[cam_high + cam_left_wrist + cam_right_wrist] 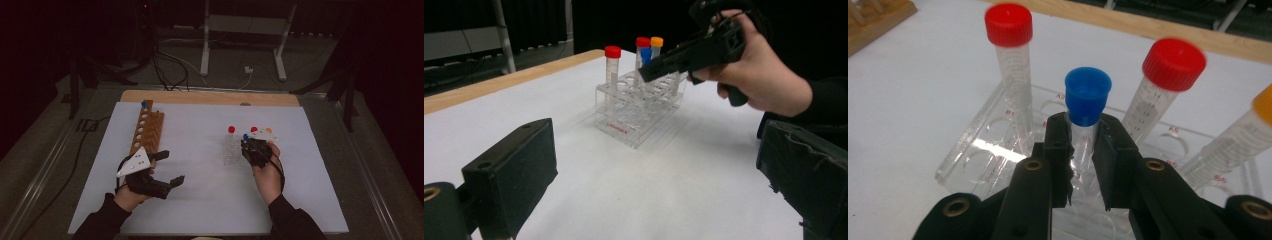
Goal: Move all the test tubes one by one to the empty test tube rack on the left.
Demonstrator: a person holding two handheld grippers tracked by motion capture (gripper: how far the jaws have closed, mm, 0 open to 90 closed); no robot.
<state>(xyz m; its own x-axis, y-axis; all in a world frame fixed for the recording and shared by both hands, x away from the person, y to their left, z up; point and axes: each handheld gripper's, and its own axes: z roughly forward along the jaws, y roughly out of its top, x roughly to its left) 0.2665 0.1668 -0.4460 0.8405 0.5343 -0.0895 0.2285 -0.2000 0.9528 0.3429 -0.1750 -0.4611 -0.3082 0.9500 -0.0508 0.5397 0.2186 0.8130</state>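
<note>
1. Gripping the blue tube [1087, 107] just under its cap, your right tool [1082, 150] has it standing in the rack [973, 155].
2. Your left tool [649, 170] rests open, well apart from that rack.

Right gripper [1082, 165] closed on the blue-capped tube [1087, 107], its two black fingers [1058, 160] pressed to the tube just below the cap. The tube stands in a clear rack [983, 155] on the white counter [908, 100], between two red-capped tubes [1010, 55]; an orange-capped tube [1248, 127] leans at right.
</note>
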